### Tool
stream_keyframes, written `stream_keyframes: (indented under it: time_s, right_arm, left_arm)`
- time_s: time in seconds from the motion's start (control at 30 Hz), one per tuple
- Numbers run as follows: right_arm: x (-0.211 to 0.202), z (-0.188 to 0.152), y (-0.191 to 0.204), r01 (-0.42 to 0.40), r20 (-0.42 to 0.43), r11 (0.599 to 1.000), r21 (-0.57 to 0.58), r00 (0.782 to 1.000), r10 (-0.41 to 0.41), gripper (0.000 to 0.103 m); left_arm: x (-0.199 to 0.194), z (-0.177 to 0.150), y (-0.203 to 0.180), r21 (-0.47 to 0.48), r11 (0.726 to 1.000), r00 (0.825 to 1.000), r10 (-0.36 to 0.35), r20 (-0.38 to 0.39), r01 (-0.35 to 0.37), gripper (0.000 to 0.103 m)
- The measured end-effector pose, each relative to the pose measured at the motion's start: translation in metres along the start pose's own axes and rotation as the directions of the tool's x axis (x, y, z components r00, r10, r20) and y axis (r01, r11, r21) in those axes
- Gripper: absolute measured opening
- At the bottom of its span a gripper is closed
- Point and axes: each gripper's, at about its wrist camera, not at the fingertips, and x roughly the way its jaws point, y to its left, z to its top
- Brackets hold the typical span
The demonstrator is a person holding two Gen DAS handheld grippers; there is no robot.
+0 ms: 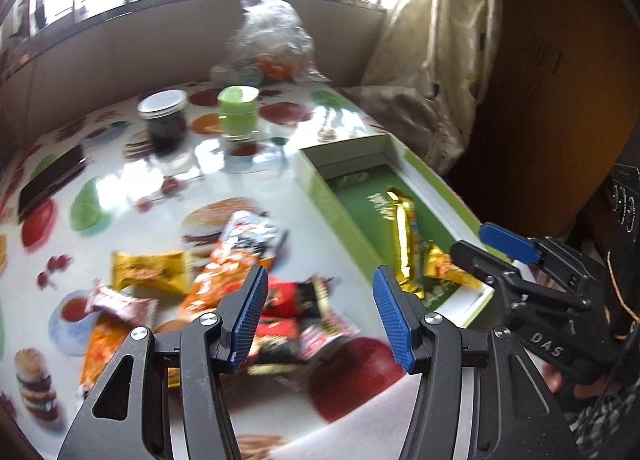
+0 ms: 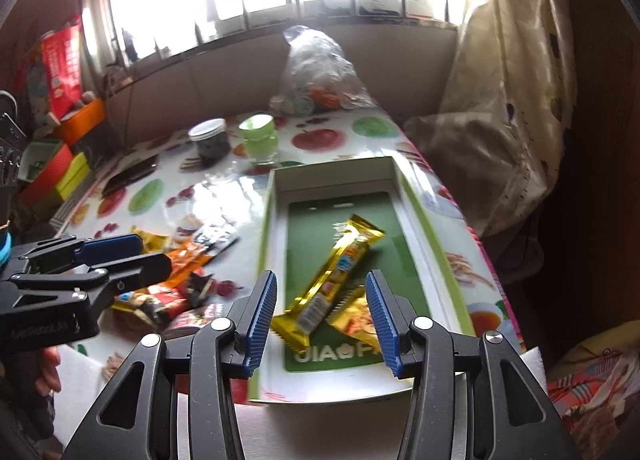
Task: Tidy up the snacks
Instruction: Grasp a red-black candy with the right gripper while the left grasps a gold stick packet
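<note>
Right wrist view shows the right gripper (image 2: pixel 321 316) with its jaws apart and nothing clamped, hanging over the green box (image 2: pixel 424 216), where a long gold bar (image 2: pixel 340 268) and a smaller gold packet (image 2: pixel 354 318) already lie. Left of the box, the left gripper (image 1: pixel 320 316), likewise spread and empty, hovers above the loose snack pile (image 1: pixel 240 260) on the table (image 1: pixel 160 188). By the look of it, two snacks are boxed and most wait.

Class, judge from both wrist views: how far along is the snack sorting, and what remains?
Done: a long gold bar and a smaller gold packet lie in the green box. In hand: nothing; the left gripper and right gripper are both open and empty. Left: the pile of loose snack packets on the table.
</note>
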Motion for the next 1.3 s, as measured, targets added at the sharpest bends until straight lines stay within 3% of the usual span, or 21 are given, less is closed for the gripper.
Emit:
stream_keyframes:
  time_s: [0.33, 0.67, 1.0, 1.3]
  right_arm:
    - [0.005, -0.005, 0.05, -0.086, -0.041, 0.992, -0.097, 0.996, 0.083, 0.046]
    - [0.031, -0.017, 0.087, -0.188, -0.131, 0.973, -0.136, 0.977, 0.17, 0.046]
    - [0.059, -0.016, 0.119, -0.26, -0.197, 0.964, -0.056, 0.949, 0.245, 0.046]
    - [0.076, -0.014, 0.116, -0.226, -0.222, 0.974, 0.037, 0.948, 0.228, 0.043]
  left_arm:
    - [-0.027, -0.032, 0.075, -0.139, 0.983, 0.992, 0.123, 0.001, -0.122, 0.056]
    - [-0.025, -0.06, 0.103, -0.194, 0.971, 0.99, 0.134, -0.042, -0.14, 0.056]
    - [-0.019, -0.071, 0.111, -0.214, 0.968, 0.99, 0.121, -0.066, -0.132, 0.056]
    - [-0.017, -0.074, 0.115, -0.224, 0.966, 0.991, 0.111, -0.077, -0.126, 0.056]
